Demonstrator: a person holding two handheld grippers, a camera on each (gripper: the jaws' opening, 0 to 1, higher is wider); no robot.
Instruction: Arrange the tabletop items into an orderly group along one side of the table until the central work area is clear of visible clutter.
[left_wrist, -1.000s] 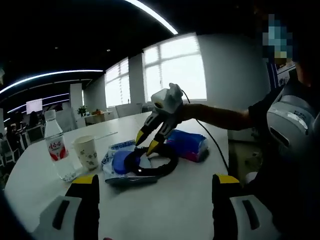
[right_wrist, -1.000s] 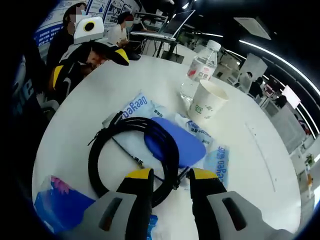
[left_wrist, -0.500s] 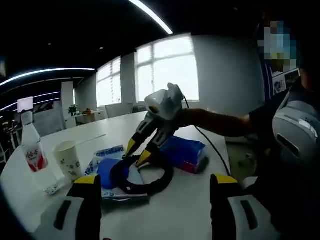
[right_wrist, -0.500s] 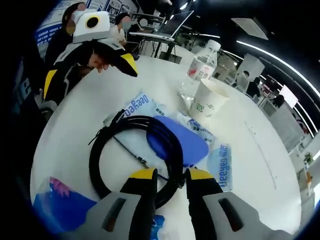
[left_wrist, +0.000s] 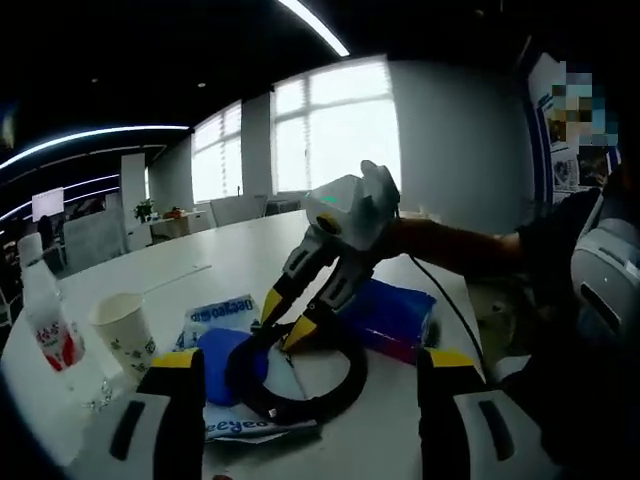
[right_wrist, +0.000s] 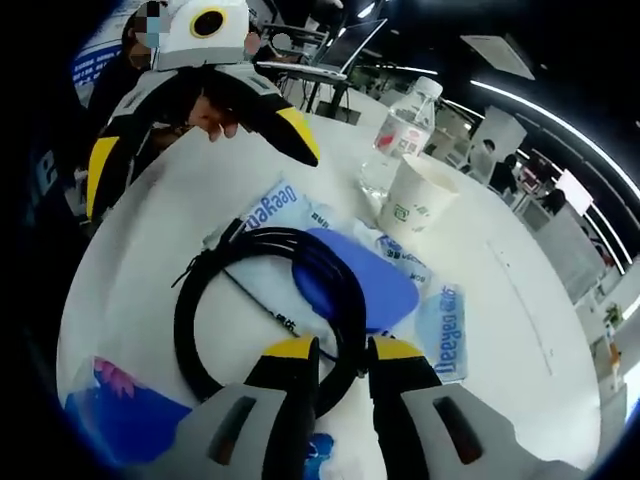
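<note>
Since a second ago our right gripper (right_wrist: 335, 349) has narrowed its yellow tips onto the black coiled cable (right_wrist: 262, 310), and our left gripper (left_wrist: 306, 360) has come nearer the pile, so it looms larger at the top left of the right gripper view (right_wrist: 195, 130). We now see the right gripper's jaws pinching the near arc of the cable loop, the strand running straight between the two tips. In the left gripper view the same right gripper (left_wrist: 287, 322) reaches in from the right, tips down on the cable (left_wrist: 300, 375), a hand and dark sleeve behind it. Our left gripper is spread wide, jaws well apart, holding nothing, hovering above the white table (right_wrist: 520, 330) short of the cable. The cable coil lies flat on a wet-wipes pack (right_wrist: 290, 225) with blue lettering, partly over a blue flat lid-like piece (right_wrist: 375, 285). A second wipes pack (right_wrist: 445, 330) lies just beside it on the far side. A blue tissue pack (right_wrist: 130, 425) with a pink flower sits near the right gripper, at the lower left of its view, just beside the coil; in the left gripper view it (left_wrist: 395, 315) lies behind the coil. A paper cup (right_wrist: 418, 205) stands upright beyond the wipes, and a water bottle (right_wrist: 400, 135) stands upright just behind it, touching or nearly so, we cannot tell which.
</note>
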